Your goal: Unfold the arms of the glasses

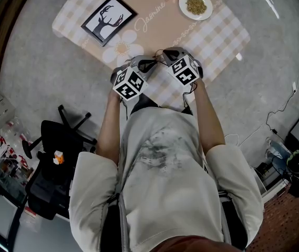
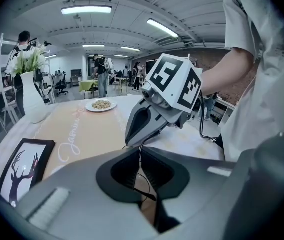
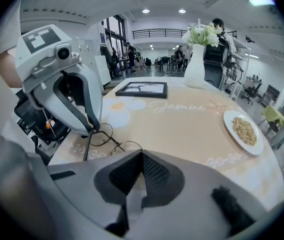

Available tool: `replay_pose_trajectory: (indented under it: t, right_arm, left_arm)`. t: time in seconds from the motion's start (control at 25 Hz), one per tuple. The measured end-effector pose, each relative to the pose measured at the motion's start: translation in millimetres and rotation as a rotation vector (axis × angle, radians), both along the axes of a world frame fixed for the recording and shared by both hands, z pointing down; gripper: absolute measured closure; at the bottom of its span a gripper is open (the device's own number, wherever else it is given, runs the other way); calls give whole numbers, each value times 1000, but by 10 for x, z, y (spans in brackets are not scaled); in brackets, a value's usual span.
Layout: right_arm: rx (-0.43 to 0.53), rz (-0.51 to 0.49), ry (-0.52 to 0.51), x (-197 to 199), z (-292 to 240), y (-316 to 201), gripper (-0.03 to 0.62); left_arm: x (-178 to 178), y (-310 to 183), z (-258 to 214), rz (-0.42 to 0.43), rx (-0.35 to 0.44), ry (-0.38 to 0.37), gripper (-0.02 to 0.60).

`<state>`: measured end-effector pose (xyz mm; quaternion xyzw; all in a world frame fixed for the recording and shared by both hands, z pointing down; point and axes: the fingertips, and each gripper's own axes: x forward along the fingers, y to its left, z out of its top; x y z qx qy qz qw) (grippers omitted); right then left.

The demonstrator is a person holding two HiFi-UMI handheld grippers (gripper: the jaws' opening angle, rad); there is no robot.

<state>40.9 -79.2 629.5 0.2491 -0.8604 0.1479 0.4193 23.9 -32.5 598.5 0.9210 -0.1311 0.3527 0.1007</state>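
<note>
Where the checked beige tabletop (image 3: 191,129) meets its near edge: thin black wire-rimmed glasses (image 3: 115,141).
Left tongs (image 2: 140,156): pinched shut on the glasses.
Right tongs (image 3: 142,156): closed tight on them too.

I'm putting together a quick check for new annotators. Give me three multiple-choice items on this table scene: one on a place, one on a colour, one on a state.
1. Where is the round white plate of grain?
A. On the floor.
B. On the pale checked tablecloth, at the end far from the person.
C. Inside a drawer.

2. What colour is the frame of the rectangular deer-silhouette picture?
A. Black.
B. Red.
C. Gold.

3. How do the jaws of the right gripper stand?
A. Wide apart.
B. Round a cup.
C. Closed together.

Key:
1 B, the head view shows it on the cloth.
2 A, a dark border rings the white print.
3 C, the right gripper view shows no gap between them.
</note>
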Motion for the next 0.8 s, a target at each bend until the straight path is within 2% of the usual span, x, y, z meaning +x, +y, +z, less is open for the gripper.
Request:
replay_pose_trajectory:
  t: [0.56,0.8]
  right_arm:
    - [7,-1,3,-9,-1,0,579]
    - [27,-25,28,-26,-4,8,579]
  left_arm:
    - [-50,82,-95,-27,17,17,561]
    - [-155,46,-174,-68,20,40,565]
